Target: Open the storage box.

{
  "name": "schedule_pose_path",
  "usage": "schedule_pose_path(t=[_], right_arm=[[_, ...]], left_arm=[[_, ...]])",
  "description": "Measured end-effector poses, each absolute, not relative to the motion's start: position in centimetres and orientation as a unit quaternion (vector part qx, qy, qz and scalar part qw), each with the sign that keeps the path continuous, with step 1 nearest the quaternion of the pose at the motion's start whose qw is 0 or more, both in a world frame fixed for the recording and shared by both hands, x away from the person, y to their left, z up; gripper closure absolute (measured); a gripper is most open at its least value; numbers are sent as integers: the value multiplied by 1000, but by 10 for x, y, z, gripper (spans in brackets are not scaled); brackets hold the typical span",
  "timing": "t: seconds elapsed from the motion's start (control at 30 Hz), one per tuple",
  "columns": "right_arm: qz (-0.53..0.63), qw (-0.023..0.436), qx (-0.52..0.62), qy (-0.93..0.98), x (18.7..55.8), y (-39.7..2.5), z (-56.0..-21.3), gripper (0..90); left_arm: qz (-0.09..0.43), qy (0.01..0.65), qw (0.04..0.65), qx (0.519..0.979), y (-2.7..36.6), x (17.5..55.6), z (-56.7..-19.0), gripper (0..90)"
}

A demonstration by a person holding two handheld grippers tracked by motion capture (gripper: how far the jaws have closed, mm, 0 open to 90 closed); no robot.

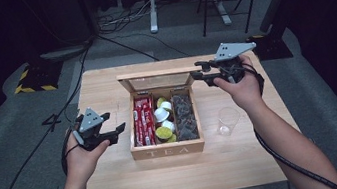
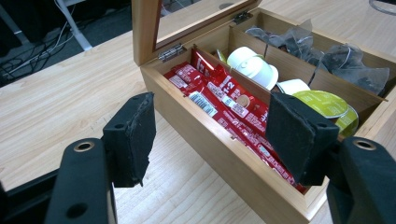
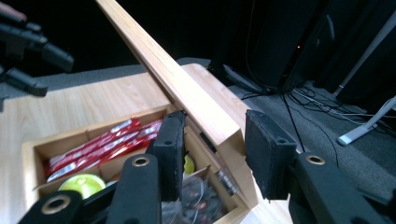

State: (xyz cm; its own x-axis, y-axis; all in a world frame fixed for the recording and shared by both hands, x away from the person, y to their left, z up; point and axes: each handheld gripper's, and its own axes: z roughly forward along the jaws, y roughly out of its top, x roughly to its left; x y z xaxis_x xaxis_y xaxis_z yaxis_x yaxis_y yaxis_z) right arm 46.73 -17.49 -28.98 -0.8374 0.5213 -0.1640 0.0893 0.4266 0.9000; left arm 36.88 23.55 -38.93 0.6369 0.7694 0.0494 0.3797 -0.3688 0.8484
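R tongs straddle lid corner, unclamped.

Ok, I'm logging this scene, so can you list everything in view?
Table: one, light wood, centre.
Tea box: one, wooden, mid-table.
Lid: one, wood with glass pane, raised at the box's back.
Sachets: several, red, left compartment.
Pods: several, white and green, middle compartment.
Tea bags: several, dark, right compartment.
Cup: one, clear, right of the box.
Left gripper: black, open, left of the box.
Right gripper: black, open, jaws either side of the lid's corner.
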Motion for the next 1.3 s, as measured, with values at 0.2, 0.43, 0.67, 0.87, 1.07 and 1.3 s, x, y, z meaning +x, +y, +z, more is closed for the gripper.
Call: schedule_pose_path(t=[0.2,0.43,0.67,0.87,1.07,1.3], right_arm=[[509,222,202,807,486,-173,-283,612],[505,230,210,805,506,-171,-276,625],[515,223,230,795,529,-170,-274,625],[511,226,238,794,547,-168,-272,615],[503,228,247,796,564,-166,-271,606],[506,229,263,789,579,-164,-275,603]], left_arm=[[223,368,421,798,241,367,-395,334],[216,391,409,796,252,355,-402,330],[220,413,404,786,263,340,-404,333],[221,428,400,780,269,333,-405,335],[219,431,398,780,271,332,-408,336],[215,431,398,781,270,339,-411,336]])
